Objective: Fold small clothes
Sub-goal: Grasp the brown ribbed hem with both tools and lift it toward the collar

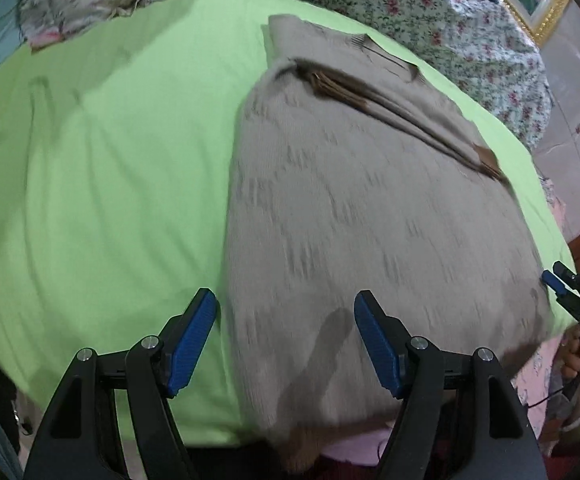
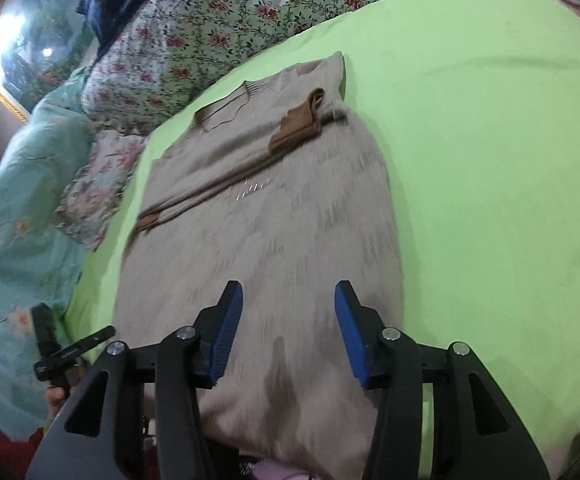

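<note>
A beige knit sweater [image 1: 370, 216] with brown trim lies flat on a green sheet [image 1: 102, 184]; a sleeve with a brown cuff is folded across its chest. My left gripper [image 1: 286, 312] is open and empty, just above the sweater's near hem, its left finger over the sheet. My right gripper [image 2: 288, 308] is open and empty above the hem of the same sweater [image 2: 274, 208]. The right gripper also shows at the right edge of the left wrist view [image 1: 562, 280], by the sweater's side edge. The left gripper shows at the lower left of the right wrist view [image 2: 62, 348].
Floral bedding [image 1: 410, 4] is piled beyond the green sheet [image 2: 490, 160]. A teal floral quilt [image 2: 14, 216] lies to the left in the right wrist view. A gold picture frame [image 1: 546, 12] stands at the far right. Pink fabric [image 1: 538, 364] shows under the sheet's near edge.
</note>
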### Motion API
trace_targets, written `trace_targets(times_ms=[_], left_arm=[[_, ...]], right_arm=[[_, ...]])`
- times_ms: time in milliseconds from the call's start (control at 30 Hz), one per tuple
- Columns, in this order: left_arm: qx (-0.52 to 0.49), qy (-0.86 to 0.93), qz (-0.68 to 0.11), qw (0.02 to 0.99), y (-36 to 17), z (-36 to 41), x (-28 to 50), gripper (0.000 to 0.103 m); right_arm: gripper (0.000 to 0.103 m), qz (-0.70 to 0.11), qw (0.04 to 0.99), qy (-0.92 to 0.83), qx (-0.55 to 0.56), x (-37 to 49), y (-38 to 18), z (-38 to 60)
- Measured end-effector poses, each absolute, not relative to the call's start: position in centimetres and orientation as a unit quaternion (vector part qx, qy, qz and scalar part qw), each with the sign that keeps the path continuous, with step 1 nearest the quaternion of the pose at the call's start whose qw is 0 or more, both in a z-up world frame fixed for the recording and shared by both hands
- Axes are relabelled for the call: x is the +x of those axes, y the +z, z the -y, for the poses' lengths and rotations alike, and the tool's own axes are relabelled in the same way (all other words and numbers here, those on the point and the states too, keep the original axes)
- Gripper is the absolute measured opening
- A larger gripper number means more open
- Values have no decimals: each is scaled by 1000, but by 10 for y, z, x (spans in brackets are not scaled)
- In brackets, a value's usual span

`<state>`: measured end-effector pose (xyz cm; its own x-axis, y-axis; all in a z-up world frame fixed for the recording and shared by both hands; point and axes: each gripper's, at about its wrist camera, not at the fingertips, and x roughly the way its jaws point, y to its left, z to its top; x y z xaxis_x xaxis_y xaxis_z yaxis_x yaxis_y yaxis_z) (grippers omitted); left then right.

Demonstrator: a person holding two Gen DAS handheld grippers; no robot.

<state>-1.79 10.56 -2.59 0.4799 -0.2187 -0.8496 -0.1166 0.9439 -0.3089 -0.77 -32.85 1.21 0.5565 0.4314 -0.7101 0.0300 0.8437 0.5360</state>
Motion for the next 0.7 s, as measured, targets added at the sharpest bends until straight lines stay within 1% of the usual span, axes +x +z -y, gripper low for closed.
trace_targets(times_ms=[233,500,667,700], left_arm=[[-163,-106,-520,832,-35,-91,-54,74],[-157,-188,-530,812,-42,-85,-64,73],[-130,-221,-554,792,-52,-78,-64,73],[-126,-228,-563,784,-56,-76,-63,69]], right_arm=[[58,-490,815,184,248,-58,6,348],[59,-557,771,235,198,-81,-27,329],[59,-564,762,242,206,-73,-50,313],[59,-566,760,246,202,-71,-52,308]])
